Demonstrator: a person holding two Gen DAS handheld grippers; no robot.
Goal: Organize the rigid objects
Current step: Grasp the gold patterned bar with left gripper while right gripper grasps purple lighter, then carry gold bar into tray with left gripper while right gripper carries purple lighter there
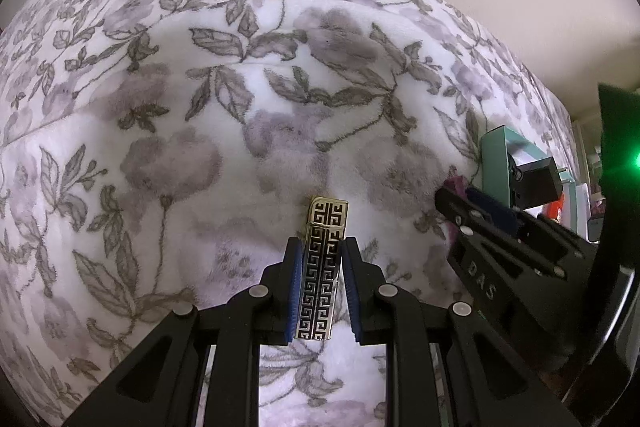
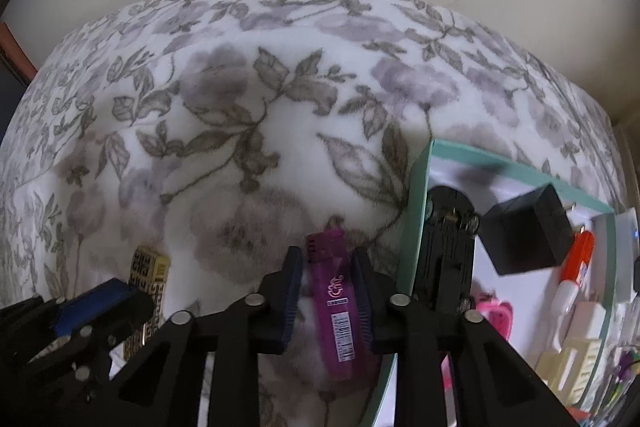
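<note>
A gold lighter with a black key pattern stands upright between the blue pads of my left gripper, which is shut on its lower half above the floral blanket. In the right wrist view, the same gold lighter and left gripper show at lower left. A purple lighter lies slightly tilted between the pads of my right gripper, shut on it close to the blanket. The right gripper also appears at the right of the left wrist view.
A teal box sits on the blanket just right of the right gripper. It holds a black toy car, a black charger cube, an orange-and-white item, a pink item and a cream item. A pale wall stands behind the bed.
</note>
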